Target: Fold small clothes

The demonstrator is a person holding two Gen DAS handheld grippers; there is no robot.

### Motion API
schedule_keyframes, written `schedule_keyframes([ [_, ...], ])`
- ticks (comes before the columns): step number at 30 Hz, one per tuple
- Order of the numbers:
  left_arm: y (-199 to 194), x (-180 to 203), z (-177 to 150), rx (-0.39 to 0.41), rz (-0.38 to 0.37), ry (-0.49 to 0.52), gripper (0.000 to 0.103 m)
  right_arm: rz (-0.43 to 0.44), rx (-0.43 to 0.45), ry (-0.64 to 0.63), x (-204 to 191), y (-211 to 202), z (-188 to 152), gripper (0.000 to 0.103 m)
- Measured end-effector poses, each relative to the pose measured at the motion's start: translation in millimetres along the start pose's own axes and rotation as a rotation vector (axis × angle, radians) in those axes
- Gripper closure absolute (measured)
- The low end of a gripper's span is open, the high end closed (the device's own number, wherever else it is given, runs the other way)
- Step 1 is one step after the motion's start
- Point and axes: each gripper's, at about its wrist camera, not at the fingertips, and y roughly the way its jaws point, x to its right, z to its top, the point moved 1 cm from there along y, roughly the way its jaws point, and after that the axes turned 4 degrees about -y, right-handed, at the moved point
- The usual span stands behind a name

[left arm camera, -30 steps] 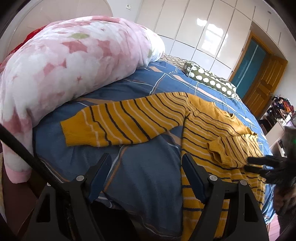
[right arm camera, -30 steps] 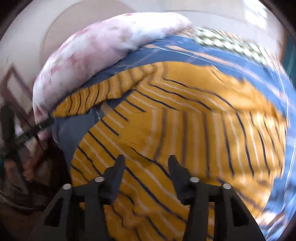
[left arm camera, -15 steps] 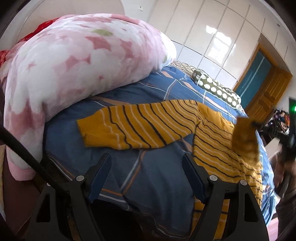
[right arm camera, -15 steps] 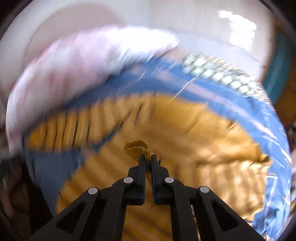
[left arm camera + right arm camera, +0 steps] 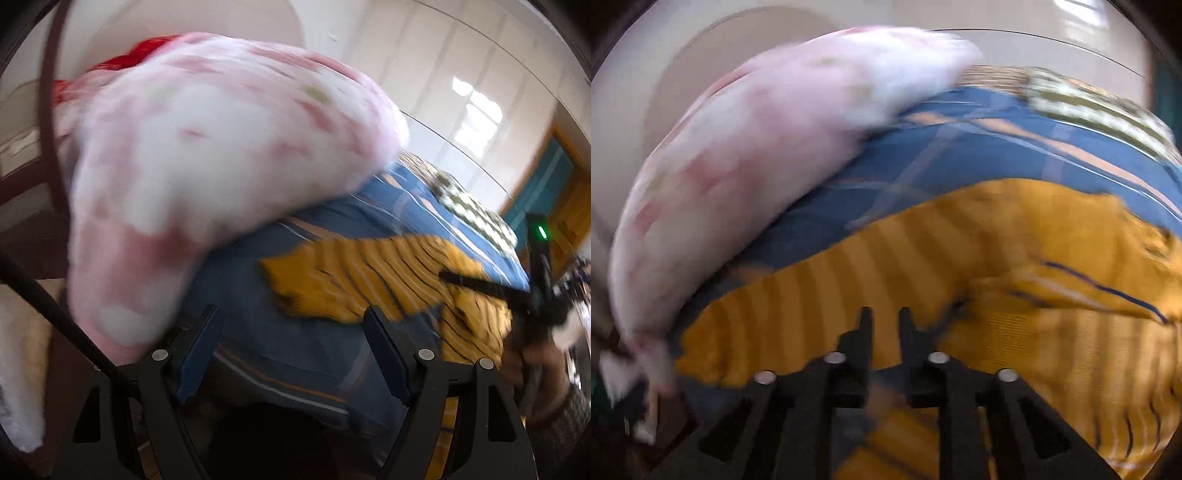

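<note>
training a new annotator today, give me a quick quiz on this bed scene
1. True or false: the left claw is clamped on the yellow striped sweater.
2. What is heaped on the bed beside the sweater's spread sleeve? A) pink blanket B) laptop C) laundry basket
3. Fill in: the sweater lies on a ___ bedsheet.

Key: 1 false, its jaws stand wide apart and hold nothing; 2 A; 3 blue.
</note>
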Motion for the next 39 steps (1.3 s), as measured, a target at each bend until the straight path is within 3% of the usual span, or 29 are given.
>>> schedule_keyframes([
  [3,-10.1,-26.3,8.6,0.039,0.037,-0.061,0.025,0.100,-0.036,-0.222,-67.6,7.2,-4.9,0.065],
  [6,-16.1,-44.1,11.4,0.061,0.062,-0.099,0.025,0.174,-0.049,-0.350,-113.0,17.1,-12.2,0.054],
  [10,-17.2,-55.7,10.2,0.057,0.081,-0.109,0.025,0.178,-0.079,-0.510,-165.0,44.9,-22.2,0.052],
  [14,-14.1,-55.2,7.0,0.043,0.081,-0.100,0.025,0.153,-0.055,-0.523,-190.8,68.6,-22.2,0.052],
  [15,-13.2,-53.8,7.5,0.040,0.081,-0.097,0.025,0.137,-0.046,-0.511,-193.8,72.6,-20.1,0.059],
  [16,-11.6,-50.9,6.4,0.038,0.079,-0.094,0.025,0.142,-0.047,-0.482,-195.0,74.0,-19.6,0.086],
  [17,-10.8,-49.5,5.9,0.037,0.074,-0.090,0.025,0.160,-0.054,-0.447,-194.2,75.2,-17.2,0.091],
  [20,-10.7,-39.8,5.3,0.037,0.064,-0.070,0.025,0.187,-0.001,-0.351,-180.9,57.2,-9.3,0.094],
  [24,-10.4,-20.3,3.5,0.032,0.037,-0.046,0.025,0.162,0.101,-0.180,-131.9,6.3,2.5,0.096],
  [26,-11.3,-6.0,1.6,0.031,0.020,-0.019,0.025,0.133,0.149,-0.064,-87.5,-21.9,2.2,0.096],
  [29,-11.8,17.1,-2.5,0.027,-0.006,0.020,0.025,0.064,0.223,0.135,-3.2,-68.2,-9.5,0.096],
  [32,-10.0,40.5,-8.7,0.012,-0.025,0.060,0.025,-0.054,0.276,0.342,92.0,-114.7,-42.1,0.096],
  [36,-4.8,73.1,-19.1,-0.014,-0.043,0.122,0.025,-0.279,0.263,0.547,199.7,-151.4,-103.2,0.096],
  [37,-2.7,81.3,-22.0,-0.023,-0.044,0.138,0.025,-0.357,0.234,0.578,224.1,-155.4,-119.0,0.096],
  [39,4.6,99.3,-28.4,-0.053,-0.056,0.170,0.025,-0.408,0.144,0.622,266.4,-154.2,-143.0,0.095],
])
